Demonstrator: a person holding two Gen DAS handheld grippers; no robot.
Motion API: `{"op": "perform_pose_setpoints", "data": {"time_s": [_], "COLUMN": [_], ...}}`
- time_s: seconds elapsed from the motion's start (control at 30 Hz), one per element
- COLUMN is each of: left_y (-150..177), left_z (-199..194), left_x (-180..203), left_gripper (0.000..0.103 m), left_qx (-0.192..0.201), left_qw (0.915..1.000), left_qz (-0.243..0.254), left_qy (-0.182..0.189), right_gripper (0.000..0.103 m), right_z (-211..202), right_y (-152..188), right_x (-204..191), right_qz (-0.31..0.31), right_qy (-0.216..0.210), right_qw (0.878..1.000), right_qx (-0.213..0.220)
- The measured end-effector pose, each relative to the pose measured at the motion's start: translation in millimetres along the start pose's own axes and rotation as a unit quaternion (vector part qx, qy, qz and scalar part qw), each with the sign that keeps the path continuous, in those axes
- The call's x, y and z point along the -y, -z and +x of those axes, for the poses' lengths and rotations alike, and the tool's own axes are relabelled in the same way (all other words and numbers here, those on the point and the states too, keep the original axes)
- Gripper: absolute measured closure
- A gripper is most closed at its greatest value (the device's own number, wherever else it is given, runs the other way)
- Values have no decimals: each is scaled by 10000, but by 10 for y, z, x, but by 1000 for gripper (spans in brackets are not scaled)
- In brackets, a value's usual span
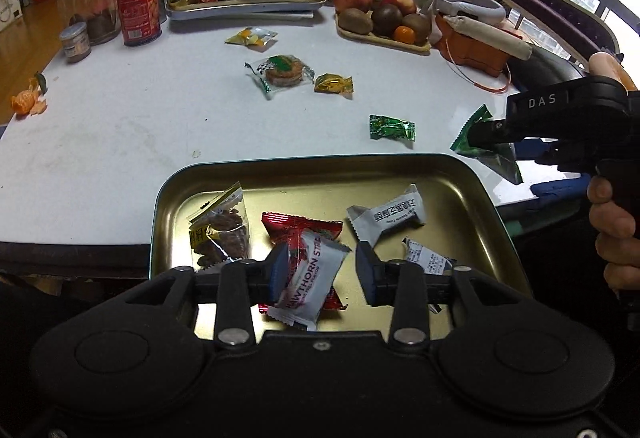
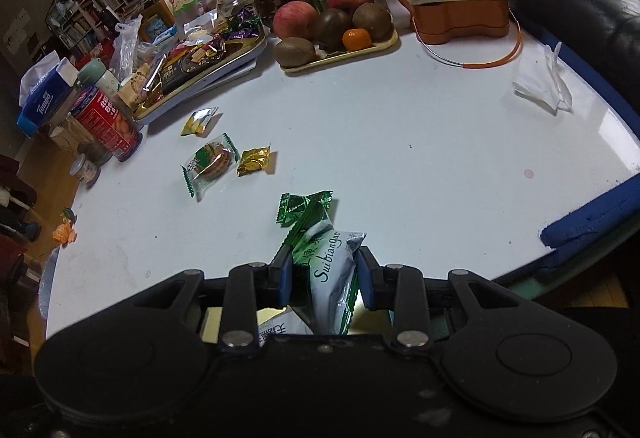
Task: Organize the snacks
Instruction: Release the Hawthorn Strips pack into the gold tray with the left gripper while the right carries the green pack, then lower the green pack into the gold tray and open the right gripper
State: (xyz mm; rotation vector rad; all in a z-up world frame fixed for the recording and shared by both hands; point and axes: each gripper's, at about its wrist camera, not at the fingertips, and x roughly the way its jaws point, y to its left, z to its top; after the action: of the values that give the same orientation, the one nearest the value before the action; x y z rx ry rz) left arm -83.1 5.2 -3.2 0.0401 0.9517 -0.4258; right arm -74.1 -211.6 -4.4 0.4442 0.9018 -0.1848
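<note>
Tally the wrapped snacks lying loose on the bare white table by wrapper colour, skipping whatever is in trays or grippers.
Yellow wrapper: 1
Gold wrapper: 1
Green wrapper: 1
Clear wrapper with green ends: 1
Total: 4

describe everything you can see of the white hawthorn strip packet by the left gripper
The hawthorn strip packet is a small pillow-style wrapper, white and glossy like plastic film, with crimped ends and red lettering along its length. It is sealed and puffy, tilted with one end up. It sits between the jaws of the left gripper, which stand apart; the left pad is against it, the right one clear. It overlaps a red wrapper above the metal tin tray.
</note>
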Motion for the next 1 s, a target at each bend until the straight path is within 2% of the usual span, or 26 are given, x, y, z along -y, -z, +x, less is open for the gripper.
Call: {"op": "perform_pose_setpoints", "data": {"time_s": [0.17, 0.43, 0.47, 0.53, 0.63, 0.77, 1.0], "left_y": [0, 4, 2, 5, 4, -1, -7], "left_z": [28, 116, 120, 133, 151, 172, 212], "left_x": [23, -51, -55, -57, -51, -38, -16], "left_gripper": [49, 49, 49, 49, 48, 46, 44], "left_qx": [172, 150, 147, 132, 105, 75, 3], "left_qw": [9993, 9972, 9971, 9967, 9964, 9961, 9953], "left_qz": [47, -123, -133, -130, -118, -95, -61], "left_qy": [-333, -718, -728, -785, -834, -879, -967], "right_gripper": [69, 66, 64, 46, 46, 45, 45], "right_z": [-183, -403, -419, -445, -459, -401, -246], "right_y": [151, 423, 443, 465, 478, 471, 473], "right_x": [-21, -187, -211, -250, -288, -303, -267], "right_qz": [-55, -643, -715, -858, -959, -977, -860], "right_qy": [-239, -365, -340, -315, -255, -186, 55], "right_qw": [9994, 9958, 9952, 9939, 9923, 9931, 9961], "right_qx": [258, 548, 568, 616, 735, 615, 165]}}
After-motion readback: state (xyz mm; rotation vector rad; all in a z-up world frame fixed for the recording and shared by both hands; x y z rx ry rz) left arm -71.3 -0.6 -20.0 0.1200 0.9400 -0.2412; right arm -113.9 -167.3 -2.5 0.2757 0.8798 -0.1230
